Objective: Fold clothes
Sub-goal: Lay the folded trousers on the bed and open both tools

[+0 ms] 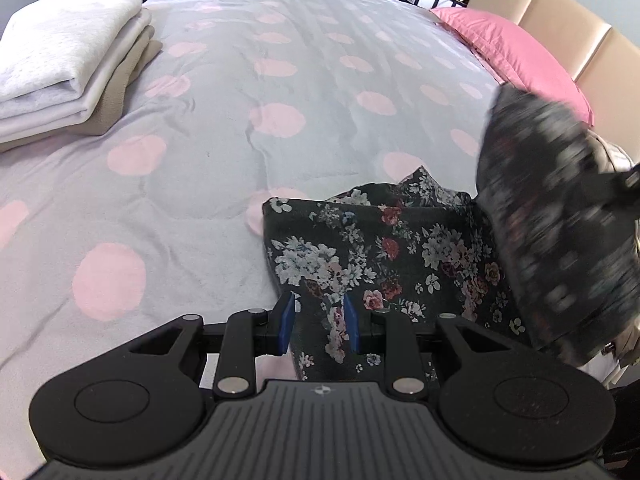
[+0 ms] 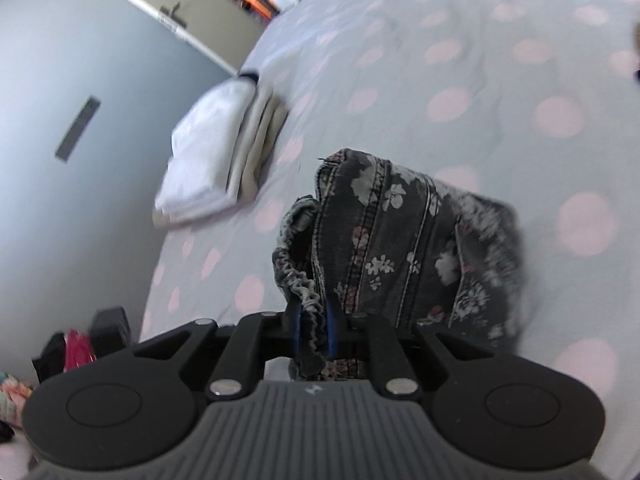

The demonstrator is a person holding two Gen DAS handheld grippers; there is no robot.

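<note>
While the floral garment [image 1: 380, 248] lies partly flat at the near right of the bed [image 1: 280, 100], its right end is lifted and blurred; right gripper [image 2: 314, 320] is clamped on the elastic waistband [image 2: 298, 280], holding that end up; left gripper [image 1: 320, 320] has fingers parted astride the near left edge, not pinching; cloth's long axis runs left-right; folded stack [image 1: 68, 64] sits far left, well apart.

Both wrist views look forward, close over the bed [image 1: 224, 128]; they share the folded stack [image 1: 68, 64], at ten o'clock.
</note>
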